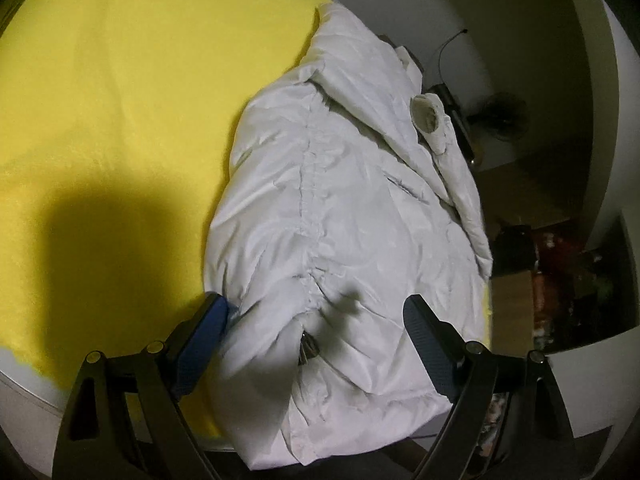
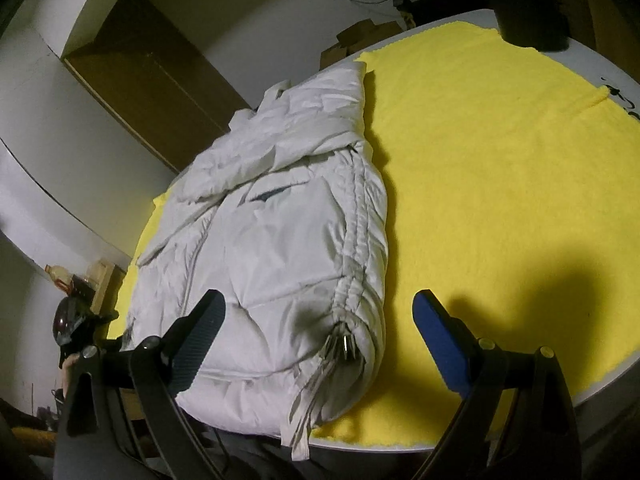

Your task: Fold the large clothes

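Jacket (image 1: 340,216): one, white, folded, on one yellow cloth (image 1: 120,100).

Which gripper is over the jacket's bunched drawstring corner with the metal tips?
Both straddle it, but the left gripper is centred on the jacket, tips between its fingers. The right gripper sits offset, one finger over yellow cloth.

White bench (image 2: 616,364) under a yellow cloth (image 2: 500,160), white walls (image 2: 36,152), brown door (image 2: 160,92), cardboard boxes (image 2: 360,40), dim light
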### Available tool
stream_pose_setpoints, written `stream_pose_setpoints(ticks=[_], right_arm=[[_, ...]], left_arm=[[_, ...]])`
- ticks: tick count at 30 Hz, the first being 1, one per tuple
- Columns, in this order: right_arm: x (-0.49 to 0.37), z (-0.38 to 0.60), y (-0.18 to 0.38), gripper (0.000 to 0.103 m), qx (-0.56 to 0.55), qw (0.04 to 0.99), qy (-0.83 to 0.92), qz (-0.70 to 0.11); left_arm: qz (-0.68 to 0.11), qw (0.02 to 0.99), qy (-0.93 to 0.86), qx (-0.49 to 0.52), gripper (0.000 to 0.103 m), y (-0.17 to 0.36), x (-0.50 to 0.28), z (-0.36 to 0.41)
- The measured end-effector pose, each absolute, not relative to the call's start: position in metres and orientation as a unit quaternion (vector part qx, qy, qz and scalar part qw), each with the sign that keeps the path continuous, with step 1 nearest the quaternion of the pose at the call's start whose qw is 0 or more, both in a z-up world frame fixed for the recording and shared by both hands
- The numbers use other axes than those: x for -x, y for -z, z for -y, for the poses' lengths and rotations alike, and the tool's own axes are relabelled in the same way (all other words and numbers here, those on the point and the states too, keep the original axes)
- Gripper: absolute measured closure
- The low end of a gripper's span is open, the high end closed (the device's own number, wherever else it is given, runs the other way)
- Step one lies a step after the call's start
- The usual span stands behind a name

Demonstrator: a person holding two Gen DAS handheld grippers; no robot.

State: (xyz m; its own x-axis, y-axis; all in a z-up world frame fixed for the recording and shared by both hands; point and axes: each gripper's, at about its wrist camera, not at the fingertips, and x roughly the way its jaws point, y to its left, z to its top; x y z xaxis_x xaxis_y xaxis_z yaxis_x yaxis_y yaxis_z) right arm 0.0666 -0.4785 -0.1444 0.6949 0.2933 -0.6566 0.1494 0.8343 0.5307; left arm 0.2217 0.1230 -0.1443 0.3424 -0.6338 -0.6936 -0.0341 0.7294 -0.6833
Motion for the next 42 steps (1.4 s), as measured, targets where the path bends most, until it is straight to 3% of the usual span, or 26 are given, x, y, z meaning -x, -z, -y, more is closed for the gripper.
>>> stream_pose_setpoints(ticks=[9,17,23,31,38,42], right_arm=[[-0.066,0.478,0.143,0.008,-0.274,0.879,-0.045,-0.387],[-0.068,0.474,0.143,0.008,-0.270,0.877,-0.049,-0.394],[-0.069,0.478,0.152,0.008,-0.310,0.853,-0.078,-0.412],[-0.088,0.465,0.184,0.008,-0.357,0.801,-0.112,-0.467],[-0.092,0.480,0.198,0.010,-0.441,0.768,-0.121,-0.448],[-0.089,0.480,0.185,0.009,-0.387,0.805,-0.063,-0.446]], left_arm=[[-0.555,0.767,0.183,0.264,0.013,0.143,-0.220,-0.127],[-0.584,0.715,0.241,0.299,0.008,0.151,-0.220,-0.111],[-0.563,0.662,0.263,0.419,0.009,0.167,-0.217,-0.131],[-0.559,0.652,0.303,0.413,0.009,0.163,-0.215,-0.117],[-0.569,0.622,0.296,0.449,0.008,0.176,-0.205,-0.134],[-0.565,0.627,0.300,0.445,0.008,0.176,-0.207,-0.132]])
